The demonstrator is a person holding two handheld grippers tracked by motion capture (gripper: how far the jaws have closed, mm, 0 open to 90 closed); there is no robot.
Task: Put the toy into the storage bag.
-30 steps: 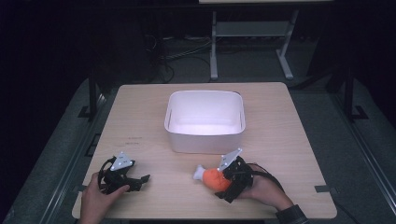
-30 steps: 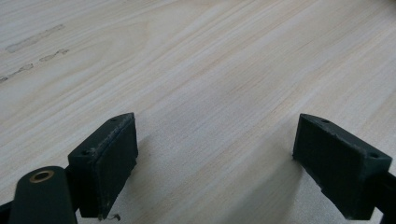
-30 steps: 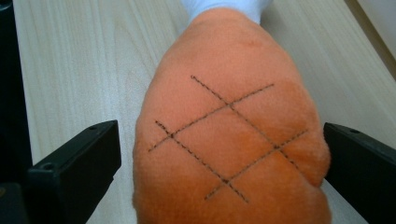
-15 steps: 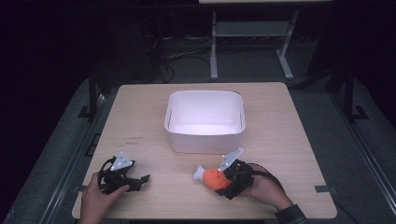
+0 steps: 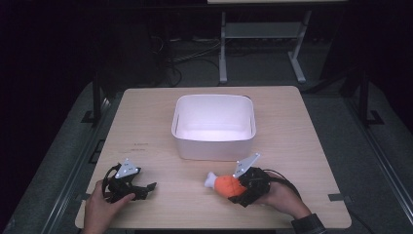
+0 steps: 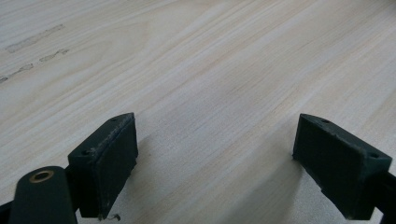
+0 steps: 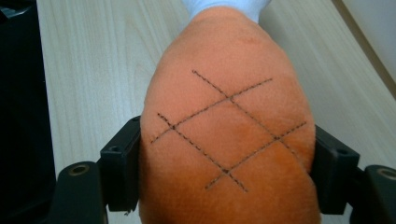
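An orange plush drumstick (image 5: 229,184) with a white bone end (image 5: 211,180) lies on the wooden table (image 5: 302,146), in front of a white bin (image 5: 214,126). In the right gripper view the drumstick (image 7: 229,135) bulges between both black pads (image 7: 119,163), which press into its sides; these jaws have just been closing on it. My right gripper (image 5: 238,189) sits low at the table's front right. At the front left, my left gripper (image 5: 143,187) rests near the table with its pads (image 6: 105,158) wide apart over bare wood.
The white bin looks empty and stands at the table's middle. The table's front edge runs just below both hands. Faint marks (image 5: 139,146) show on the wood left of the bin. A metal stand (image 5: 258,44) and cables are on the floor beyond.
The right gripper's jaws have drawn in around the orange drumstick. Both hands have stayed about where they were.
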